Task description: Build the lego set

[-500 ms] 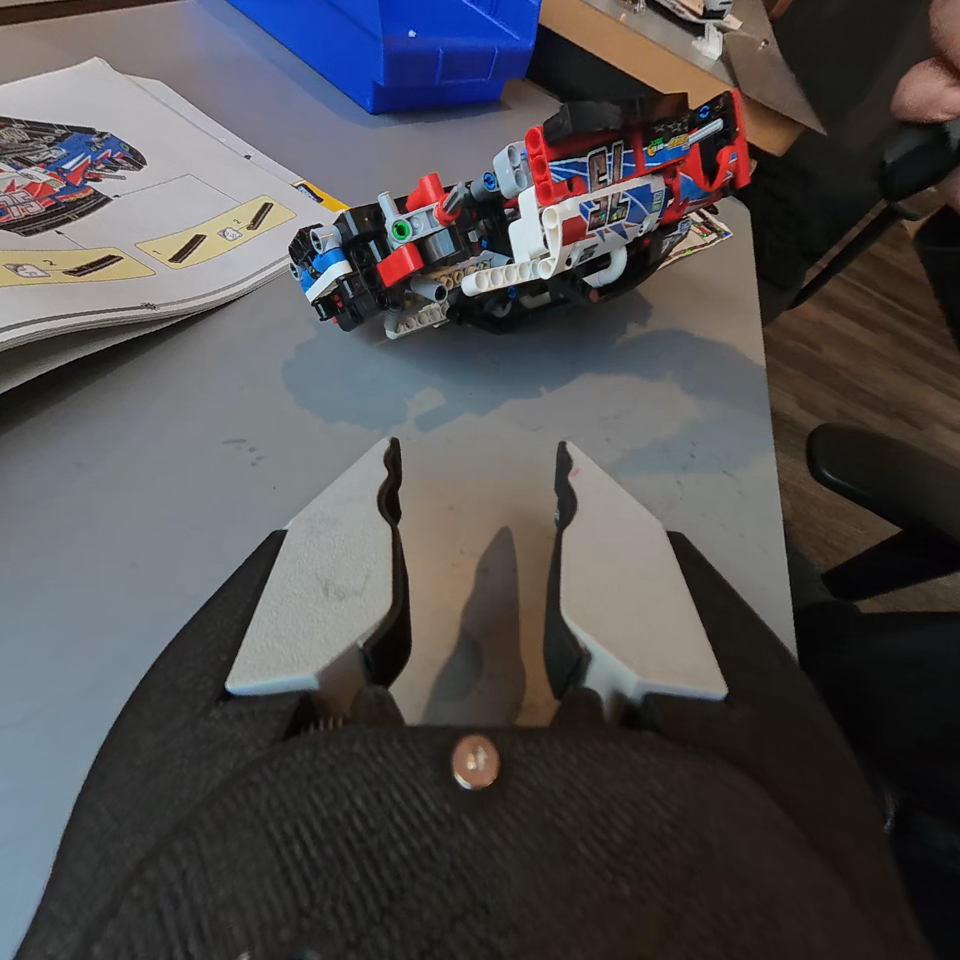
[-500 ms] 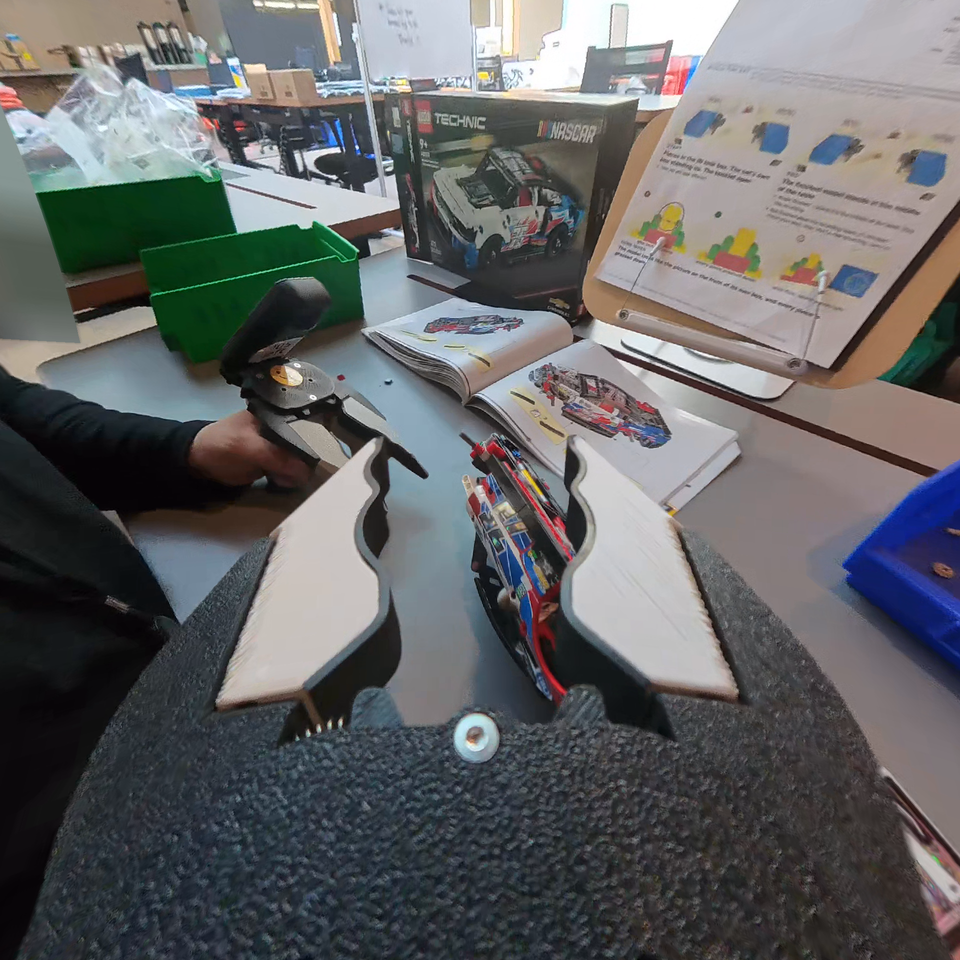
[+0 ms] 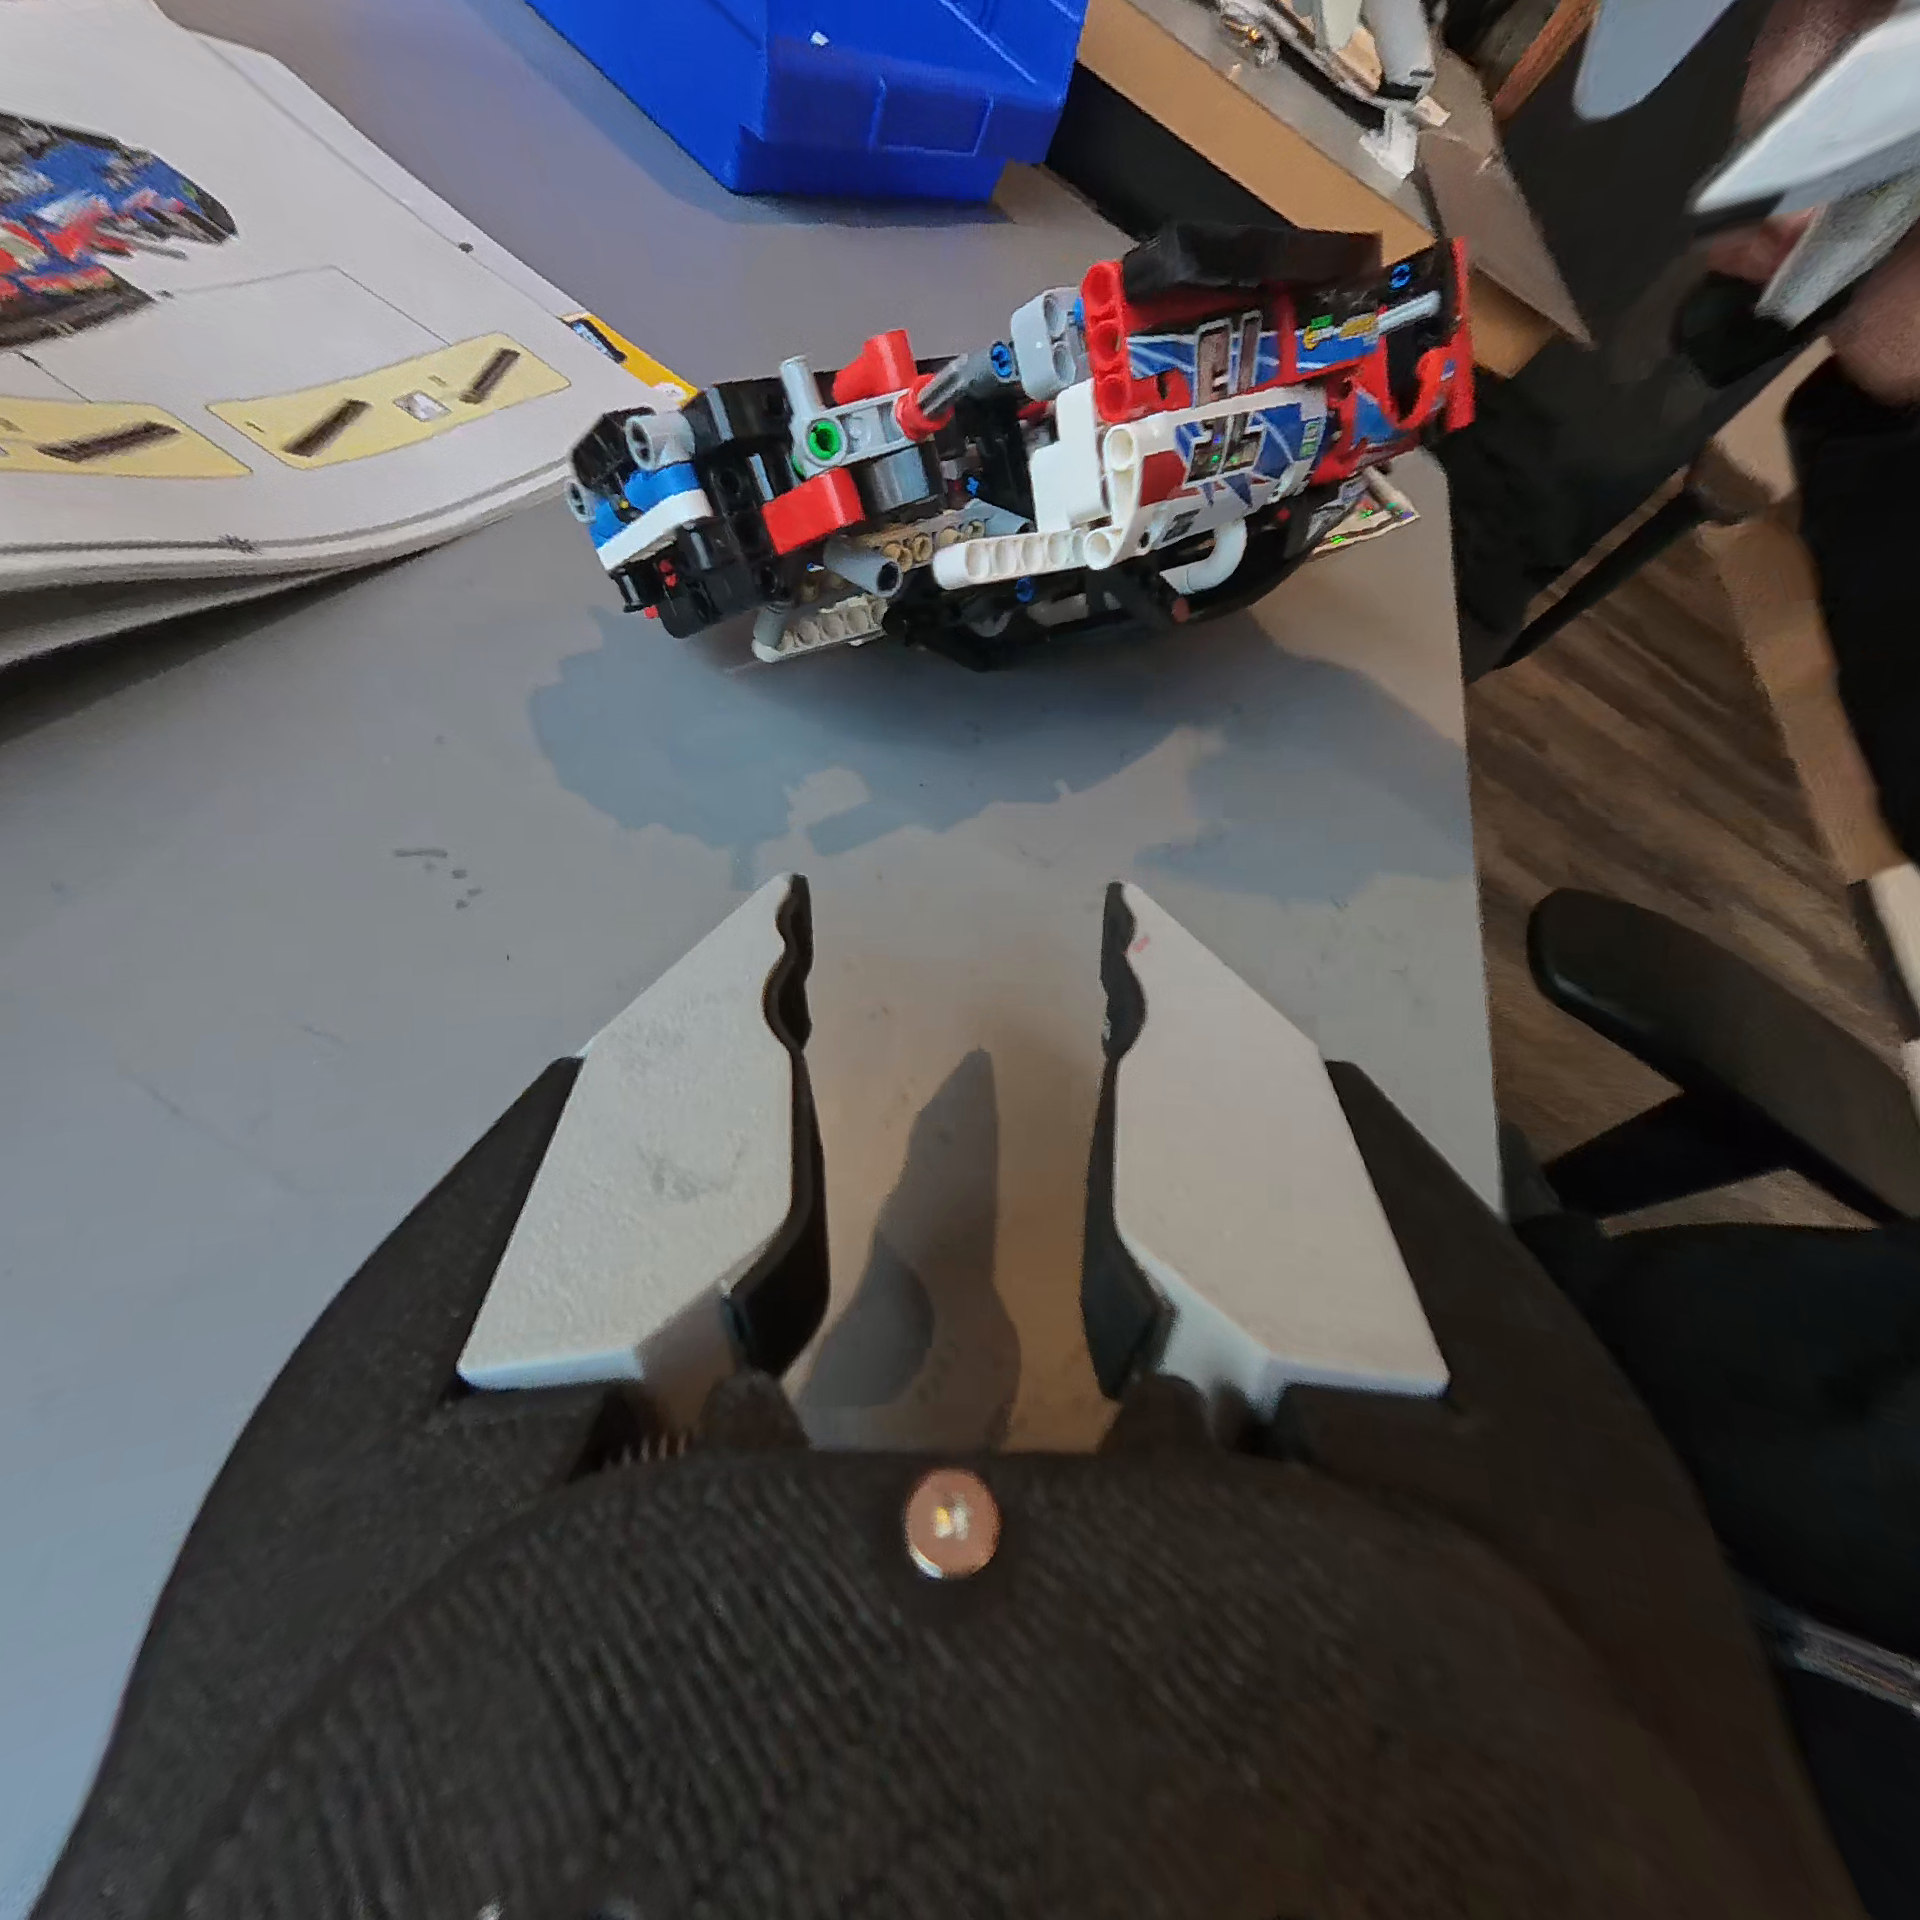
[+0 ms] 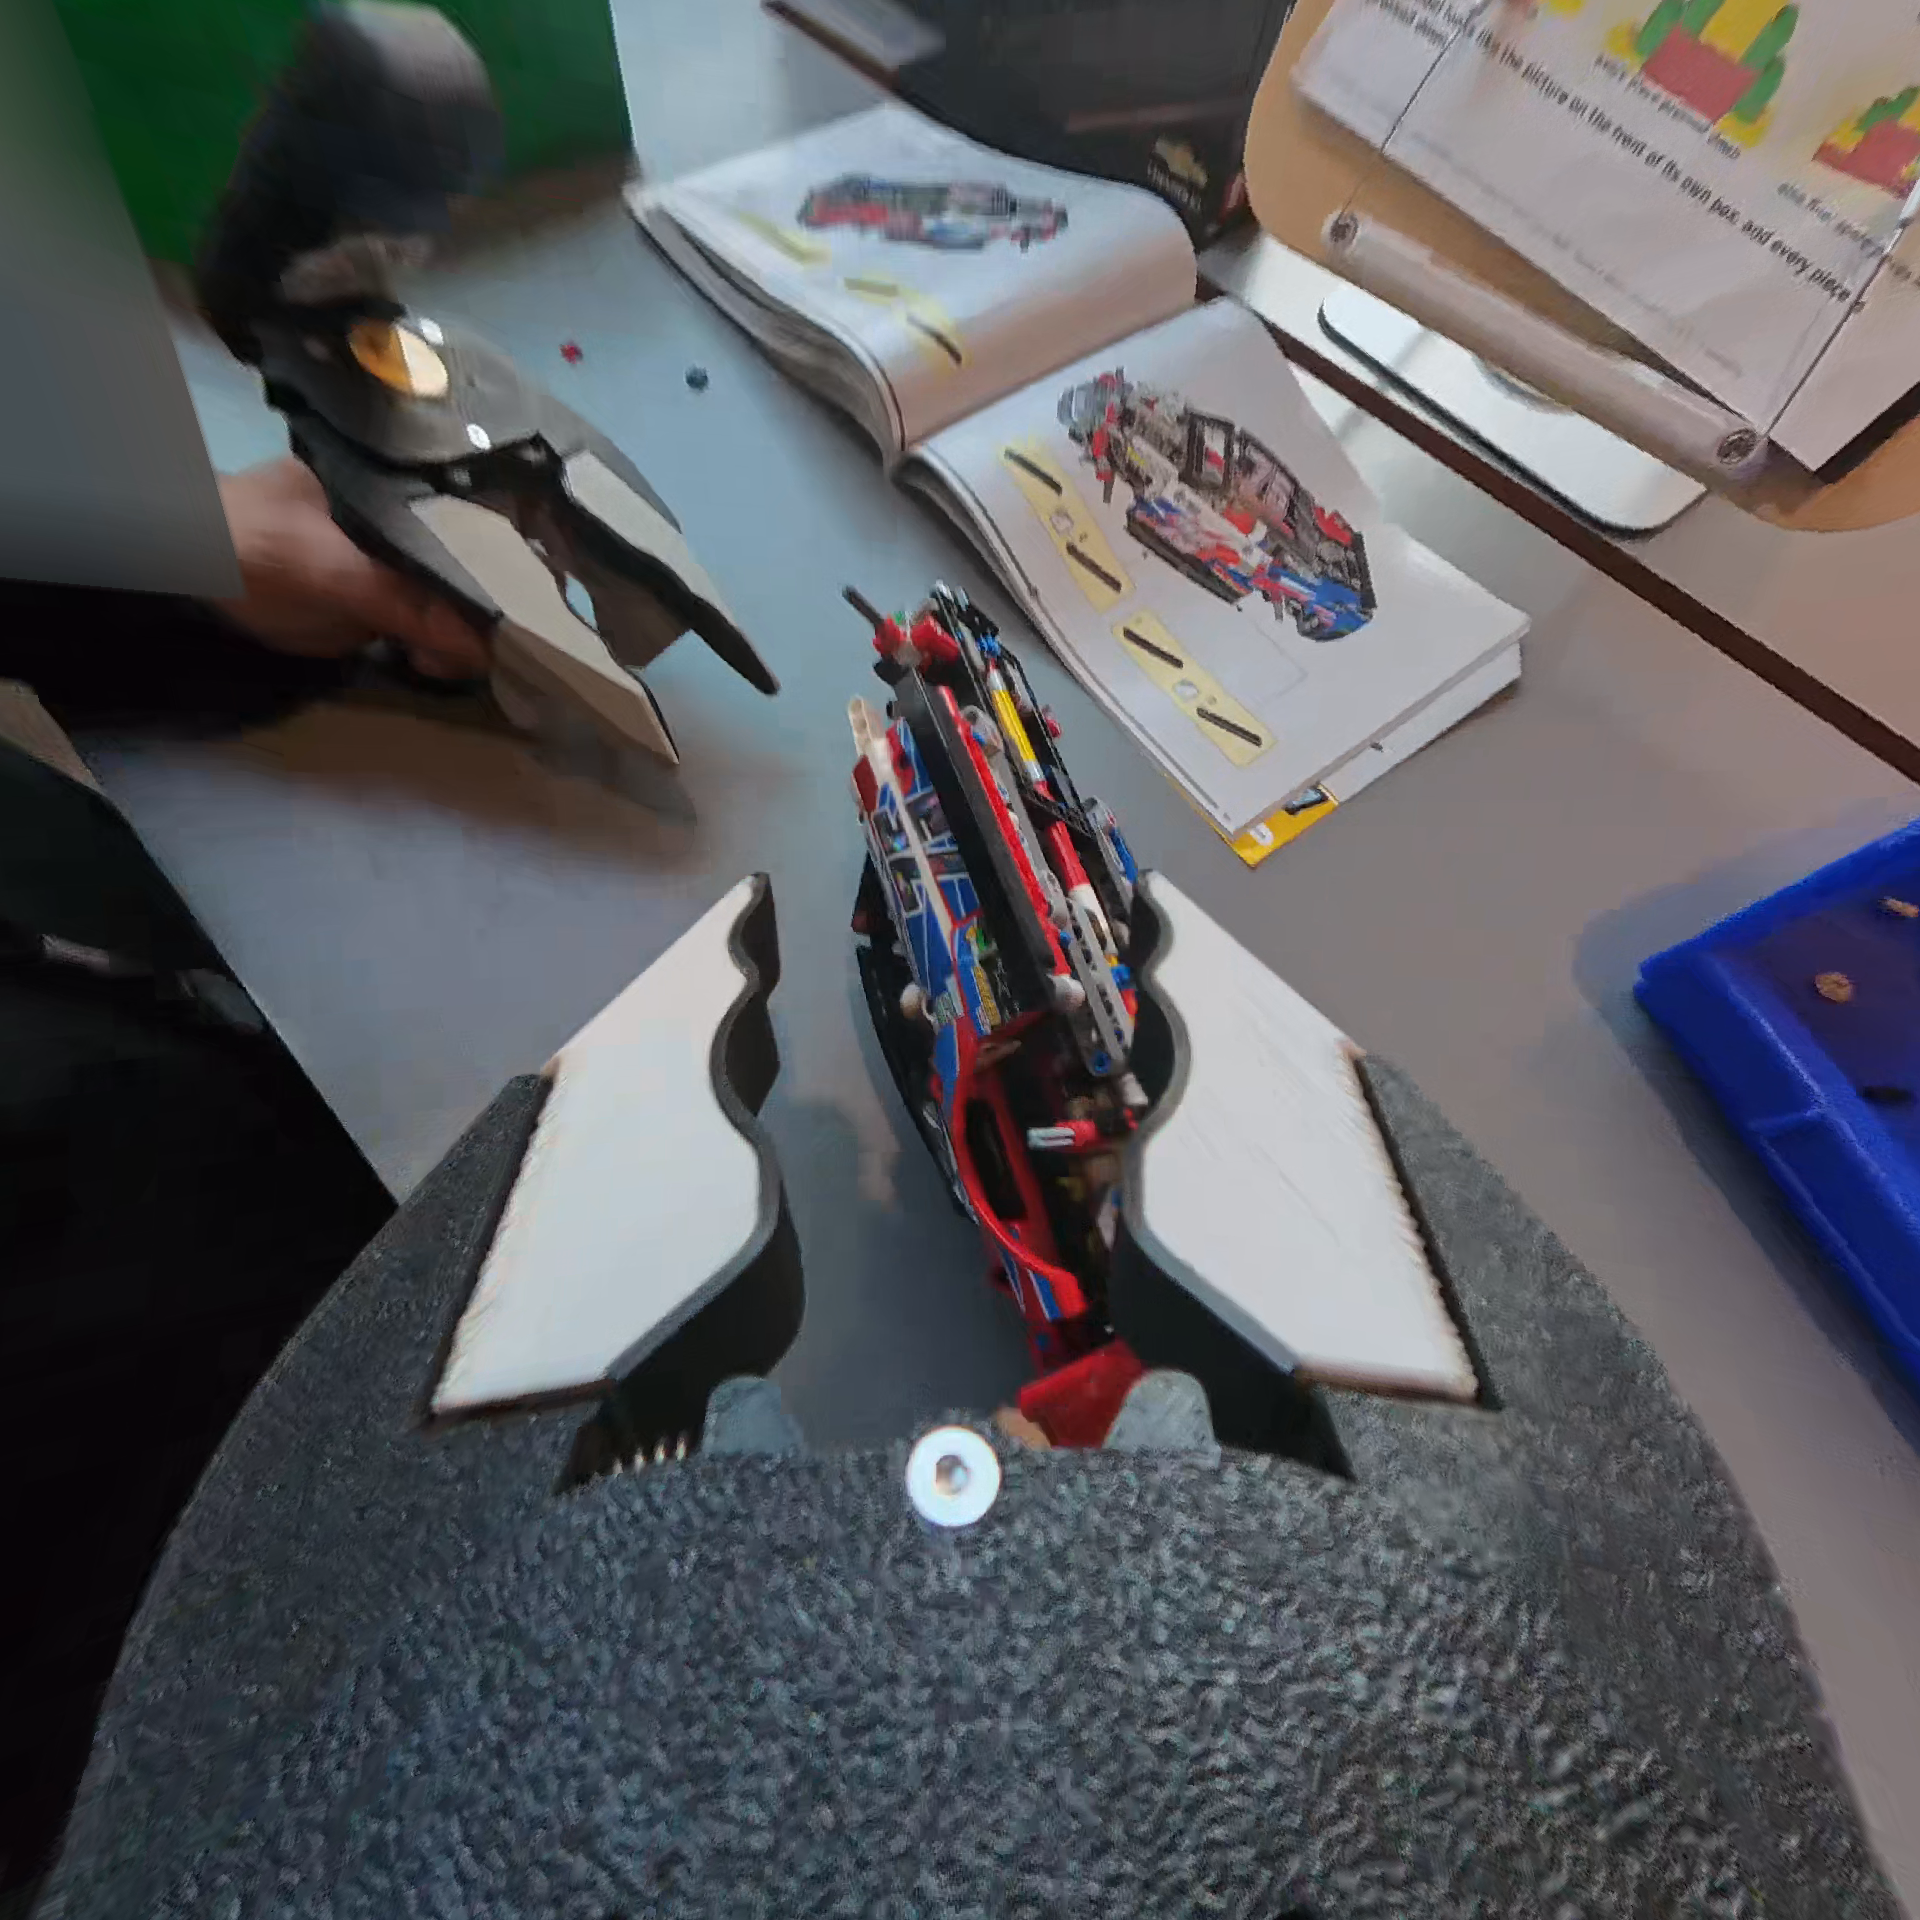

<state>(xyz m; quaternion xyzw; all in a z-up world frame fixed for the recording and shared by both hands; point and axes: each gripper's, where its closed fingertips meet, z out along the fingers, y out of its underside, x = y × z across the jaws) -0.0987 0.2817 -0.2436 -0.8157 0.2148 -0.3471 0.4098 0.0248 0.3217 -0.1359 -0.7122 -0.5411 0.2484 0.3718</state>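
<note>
model: half-built red, white, blue and black lego car (image 4: pixel 987 935) lies on its side on your grey table (image 3: pixel 312 1039), near its right edge.
axis: runs straight out along your right gripper (image 4: pixel 951 883).
right jaws: spread, car between them, unpinched.
left gripper (image 3: pixel 951 894): spread, empty, farther off.
room: open booklet (image 4: pixel 1226 582) just beyond.

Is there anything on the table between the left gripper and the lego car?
Nothing visible. Only bare grey table lies between the open left gripper and the lego car. The instruction booklet and blue bin lie off to the side and beyond.
</note>
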